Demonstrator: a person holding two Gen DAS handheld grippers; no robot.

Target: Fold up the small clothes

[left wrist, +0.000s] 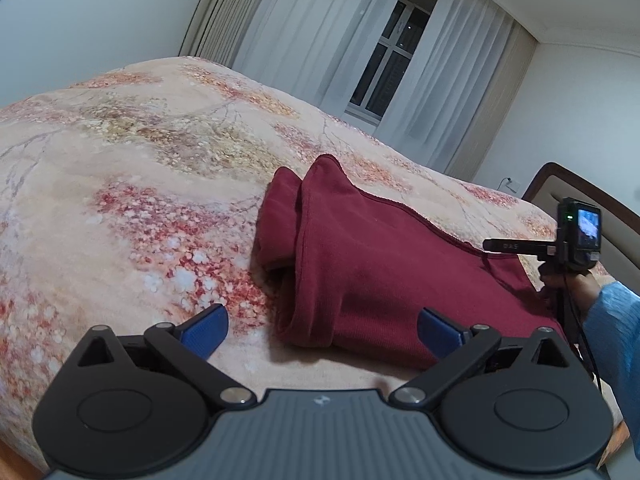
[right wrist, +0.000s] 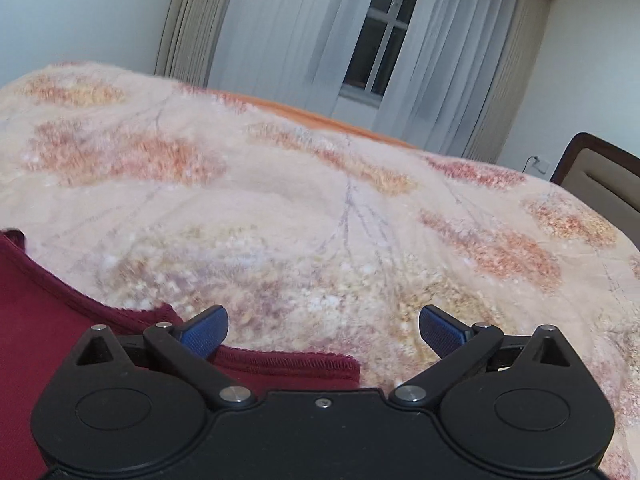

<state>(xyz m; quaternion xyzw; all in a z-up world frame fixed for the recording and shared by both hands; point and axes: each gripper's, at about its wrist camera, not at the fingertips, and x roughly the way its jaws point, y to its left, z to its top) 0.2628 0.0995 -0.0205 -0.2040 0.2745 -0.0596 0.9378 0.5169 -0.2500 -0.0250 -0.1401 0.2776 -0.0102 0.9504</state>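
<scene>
Both tools spread wide: left tool (left wrist: 322, 330) just before the maroon garment (left wrist: 372, 264), right tool (right wrist: 323, 330) over its hem.

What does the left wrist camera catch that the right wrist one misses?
Only the left wrist view shows the dark red knit garment's folded left end, the other handheld gripper and the person's blue-sleeved arm. Only the right wrist view shows the garment's stitched hem corner and an orange blanket edge. Both show the floral bedspread, curtained window and open blue fingers.
</scene>
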